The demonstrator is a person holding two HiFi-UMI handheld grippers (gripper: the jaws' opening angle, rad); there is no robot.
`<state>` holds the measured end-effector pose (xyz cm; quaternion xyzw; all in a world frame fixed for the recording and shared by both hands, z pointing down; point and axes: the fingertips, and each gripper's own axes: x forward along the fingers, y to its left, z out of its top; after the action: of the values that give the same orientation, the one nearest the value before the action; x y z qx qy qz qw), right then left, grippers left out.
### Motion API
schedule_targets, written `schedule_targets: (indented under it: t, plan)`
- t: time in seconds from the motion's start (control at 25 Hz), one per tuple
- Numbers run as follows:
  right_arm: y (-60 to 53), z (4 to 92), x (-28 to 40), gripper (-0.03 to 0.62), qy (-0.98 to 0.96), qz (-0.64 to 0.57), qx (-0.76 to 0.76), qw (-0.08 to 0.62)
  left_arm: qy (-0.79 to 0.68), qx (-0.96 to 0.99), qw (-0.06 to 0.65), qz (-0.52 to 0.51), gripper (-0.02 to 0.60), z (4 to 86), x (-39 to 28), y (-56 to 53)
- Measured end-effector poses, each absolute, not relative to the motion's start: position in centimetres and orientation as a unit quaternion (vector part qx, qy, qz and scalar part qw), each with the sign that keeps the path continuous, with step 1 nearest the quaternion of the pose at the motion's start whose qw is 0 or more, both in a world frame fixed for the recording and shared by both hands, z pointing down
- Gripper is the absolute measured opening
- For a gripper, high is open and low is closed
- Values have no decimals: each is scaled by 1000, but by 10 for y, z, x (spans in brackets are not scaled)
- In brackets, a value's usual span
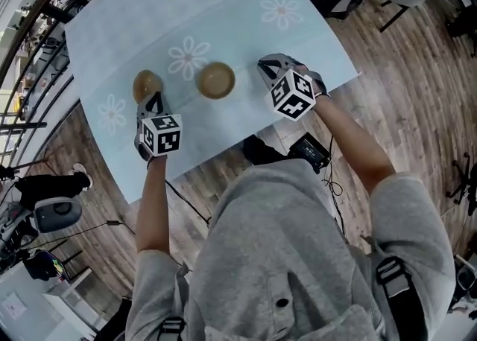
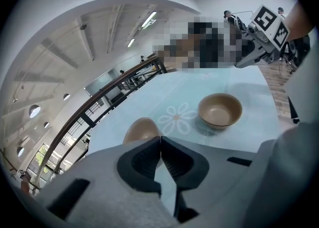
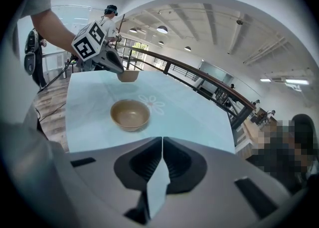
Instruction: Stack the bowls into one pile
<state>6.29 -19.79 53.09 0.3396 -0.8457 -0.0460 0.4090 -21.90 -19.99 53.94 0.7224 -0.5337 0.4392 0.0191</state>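
Two brown bowls stand on the pale blue flowered tablecloth (image 1: 223,12). One bowl (image 1: 215,80) (image 2: 220,109) (image 3: 130,113) sits upright and empty near the table's middle. The other bowl (image 1: 147,85) (image 2: 141,130) (image 3: 128,76) is to its left and shows a rounded brown side in the left gripper view. My left gripper (image 1: 155,100) (image 2: 160,138) (image 3: 117,68) is shut and empty, its tips just short of that left bowl. My right gripper (image 1: 263,65) (image 3: 162,139) (image 2: 247,55) is shut and empty, a little right of the upright bowl.
The table's near edge (image 1: 223,157) runs just under both grippers, with wood floor (image 1: 417,94) beyond it. A railing (image 2: 99,102) and other people stand far behind the table. A black box (image 1: 311,150) lies on the floor under the edge.
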Motion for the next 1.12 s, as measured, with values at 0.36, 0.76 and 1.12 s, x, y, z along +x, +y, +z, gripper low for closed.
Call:
schedule_targets:
  t: [0.36, 0.76, 1.12]
  plan:
    - [-159, 521, 74, 29, -847, -50, 347, 400, -507, 748, -9, 429, 23, 527, -166, -169]
    - [-127, 520, 90, 29, -848, -39, 361, 387, -455, 775, -29, 438, 23, 533, -94, -164]
    - [-114, 526, 126, 29, -838, -12, 392, 379, -400, 788, -38, 467, 23, 558, -42, -170]
